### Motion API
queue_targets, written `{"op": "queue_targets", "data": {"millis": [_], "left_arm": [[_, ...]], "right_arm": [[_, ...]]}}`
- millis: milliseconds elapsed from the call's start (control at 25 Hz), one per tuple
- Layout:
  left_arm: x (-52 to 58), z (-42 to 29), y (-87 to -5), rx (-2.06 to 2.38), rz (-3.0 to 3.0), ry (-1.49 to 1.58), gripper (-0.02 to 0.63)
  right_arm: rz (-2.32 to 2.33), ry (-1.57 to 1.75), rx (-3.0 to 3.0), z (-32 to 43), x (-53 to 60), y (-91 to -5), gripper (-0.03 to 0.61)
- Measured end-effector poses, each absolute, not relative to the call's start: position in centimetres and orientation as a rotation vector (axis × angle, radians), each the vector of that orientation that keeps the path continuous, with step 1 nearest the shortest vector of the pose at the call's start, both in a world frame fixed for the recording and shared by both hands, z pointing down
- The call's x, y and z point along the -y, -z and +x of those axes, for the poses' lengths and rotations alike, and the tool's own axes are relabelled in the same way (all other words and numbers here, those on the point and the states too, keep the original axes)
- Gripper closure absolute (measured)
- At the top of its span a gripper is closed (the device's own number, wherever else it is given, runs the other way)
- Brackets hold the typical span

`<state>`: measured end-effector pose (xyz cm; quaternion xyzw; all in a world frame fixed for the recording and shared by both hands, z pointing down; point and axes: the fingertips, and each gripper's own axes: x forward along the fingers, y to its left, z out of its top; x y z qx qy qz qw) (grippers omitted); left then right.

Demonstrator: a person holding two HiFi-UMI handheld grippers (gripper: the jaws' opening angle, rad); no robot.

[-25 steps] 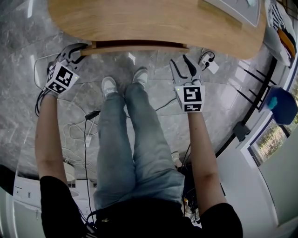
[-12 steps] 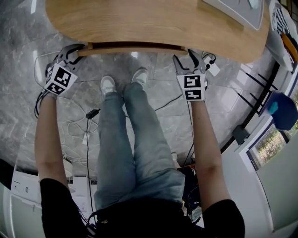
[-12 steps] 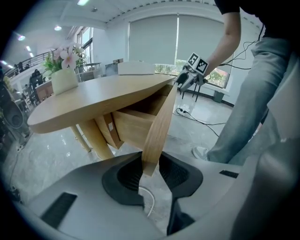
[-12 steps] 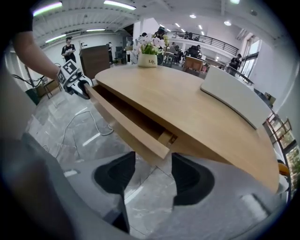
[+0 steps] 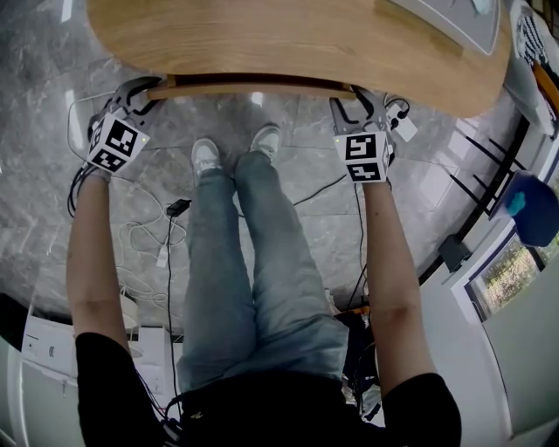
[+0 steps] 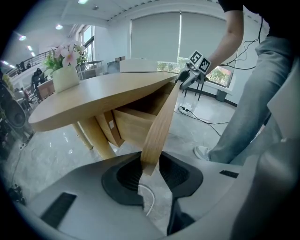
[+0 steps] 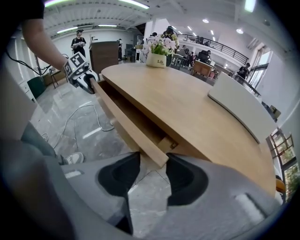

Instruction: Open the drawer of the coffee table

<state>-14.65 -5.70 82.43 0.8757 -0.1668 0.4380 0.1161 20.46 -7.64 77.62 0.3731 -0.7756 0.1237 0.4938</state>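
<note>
The wooden coffee table has a long drawer front under its near edge, pulled out a little with a dark gap behind it. My left gripper is at the drawer front's left end. In the left gripper view, the panel's end sits clamped between the black pads. My right gripper is at the right end. There the panel's end lies between the jaws, which are closing and still stand slightly wider than the wood. Each gripper shows in the other's view, the right gripper and the left gripper.
The person's legs and white shoes stand between the two arms. Cables and a power strip lie on the marble floor. A white flat object and a flower pot sit on the tabletop.
The right gripper moved forward and down to the drawer front's right end and rolled, so the panel's end is now between its jaws. The left gripper stayed put.
</note>
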Motion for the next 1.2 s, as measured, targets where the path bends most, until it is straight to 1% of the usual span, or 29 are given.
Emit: {"op": "queue_targets", "data": {"millis": [400, 880, 1200], "left_arm": [[2.8, -14.6, -82.4, 0.449, 2.559, -1.293, 0.497], [-4.1, -14.6, -82.8, 0.415, 2.538, -1.303, 0.497], [-6.8, -14.7, -83.3, 0.392, 2.527, -1.332, 0.497]], "right_arm": [[0.880, -0.295, 1.872, 20.6, 4.8, -77.3, 0.419], [0.850, -0.350, 1.823, 20.7, -2.2, -77.8, 0.430], [0.844, -0.367, 1.807, 20.7, -5.1, -78.3, 0.433]]}}
